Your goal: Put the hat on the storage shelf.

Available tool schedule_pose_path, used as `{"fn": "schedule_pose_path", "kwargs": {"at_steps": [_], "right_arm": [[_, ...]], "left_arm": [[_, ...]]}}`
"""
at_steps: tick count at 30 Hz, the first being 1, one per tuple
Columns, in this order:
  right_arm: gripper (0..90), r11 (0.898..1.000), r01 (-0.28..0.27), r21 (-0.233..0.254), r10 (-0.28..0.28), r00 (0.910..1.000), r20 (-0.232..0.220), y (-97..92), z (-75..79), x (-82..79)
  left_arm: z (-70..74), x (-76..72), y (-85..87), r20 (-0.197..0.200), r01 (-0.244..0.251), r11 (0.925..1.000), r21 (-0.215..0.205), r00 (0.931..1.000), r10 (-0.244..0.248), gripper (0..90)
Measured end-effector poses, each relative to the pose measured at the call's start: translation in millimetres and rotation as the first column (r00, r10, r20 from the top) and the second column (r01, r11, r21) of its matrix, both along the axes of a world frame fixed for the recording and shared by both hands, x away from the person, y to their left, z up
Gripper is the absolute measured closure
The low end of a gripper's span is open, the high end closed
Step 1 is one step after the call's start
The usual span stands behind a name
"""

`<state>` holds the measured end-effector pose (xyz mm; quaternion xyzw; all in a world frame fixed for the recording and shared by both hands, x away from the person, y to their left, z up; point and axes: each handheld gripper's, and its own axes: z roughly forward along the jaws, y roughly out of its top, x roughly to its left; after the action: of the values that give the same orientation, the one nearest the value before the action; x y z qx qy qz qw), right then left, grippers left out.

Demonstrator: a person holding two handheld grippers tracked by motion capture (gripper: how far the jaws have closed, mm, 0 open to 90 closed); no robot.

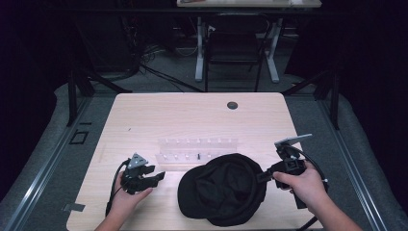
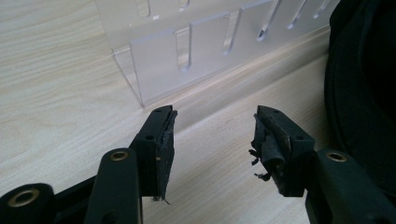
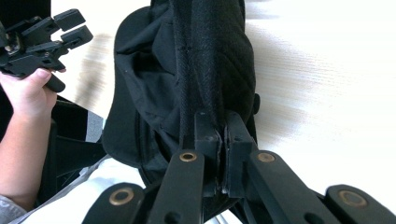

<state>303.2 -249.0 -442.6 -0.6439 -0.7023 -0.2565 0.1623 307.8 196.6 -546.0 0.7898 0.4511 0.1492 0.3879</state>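
A black cap [image 1: 222, 188] lies at the front middle of the table, its hollow side up. My right gripper [image 1: 262, 176] is shut on the cap's right edge; in the right gripper view the black fabric [image 3: 205, 60] runs up from between the closed jaws of the gripper [image 3: 223, 135]. My left gripper [image 1: 156, 174] hovers to the left of the cap, open, nothing between its fingers. In the left gripper view the gripper [image 2: 212, 133] points over bare wood toward a clear slotted rack [image 2: 187, 51], with the cap [image 2: 364, 84] at the right edge.
The clear acrylic rack [image 1: 197, 153] stands just behind the cap and the left gripper. A small round hole [image 1: 232, 105] marks the far part of the wooden table [image 1: 144, 115]. A chair and desk legs stand on the floor beyond.
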Motion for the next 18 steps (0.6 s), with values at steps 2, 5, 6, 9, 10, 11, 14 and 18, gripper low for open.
{"fn": "schedule_pose_path", "kwargs": {"at_steps": [2,5,6,9,10,11,14,18], "right_arm": [[87.0,1.000,-0.027,-0.001,0.027,0.9996,-0.008,-0.6,4.0,0.4],[87.0,1.000,-0.011,0.007,0.011,0.9999,-0.005,1.9,8.2,-0.2],[87.0,1.000,-0.009,0.013,0.009,1.0000,-0.001,2.5,9.8,-0.3],[87.0,0.999,-0.030,0.032,0.031,0.9995,-0.011,1.8,15.0,0.9],[87.0,0.999,-0.013,0.036,0.013,0.9999,-0.008,3.2,16.3,0.6],[87.0,0.999,-0.013,0.036,0.013,0.9999,-0.008,3.2,16.3,0.6],[87.0,0.998,-0.022,0.054,0.022,0.9997,-0.013,2.6,23.1,1.6],[87.0,0.997,-0.001,0.080,0.002,0.9998,-0.019,2.7,28.7,1.1]], "left_arm": [[0.0,0.0,-0.1,0.000,0.000,1.0000,0.000,1.0000,0.000,47.9],[0.1,0.0,0.0,0.001,0.001,1.0000,-0.001,1.0000,-0.001,47.9],[0.1,0.0,0.0,0.001,0.001,1.0000,-0.001,1.0000,-0.001,47.9],[0.0,-0.1,0.0,0.001,0.001,1.0000,-0.002,1.0000,-0.001,47.9],[0.0,-0.1,0.0,0.002,0.000,1.0000,-0.001,1.0000,0.000,47.9],[0.0,-0.1,0.0,0.002,0.000,1.0000,-0.001,1.0000,0.000,47.9],[0.0,0.0,0.1,0.000,0.000,1.0000,-0.001,1.0000,0.000,47.8],[0.1,-0.1,0.1,0.001,0.000,1.0000,-0.001,1.0000,0.000,47.9]]}}
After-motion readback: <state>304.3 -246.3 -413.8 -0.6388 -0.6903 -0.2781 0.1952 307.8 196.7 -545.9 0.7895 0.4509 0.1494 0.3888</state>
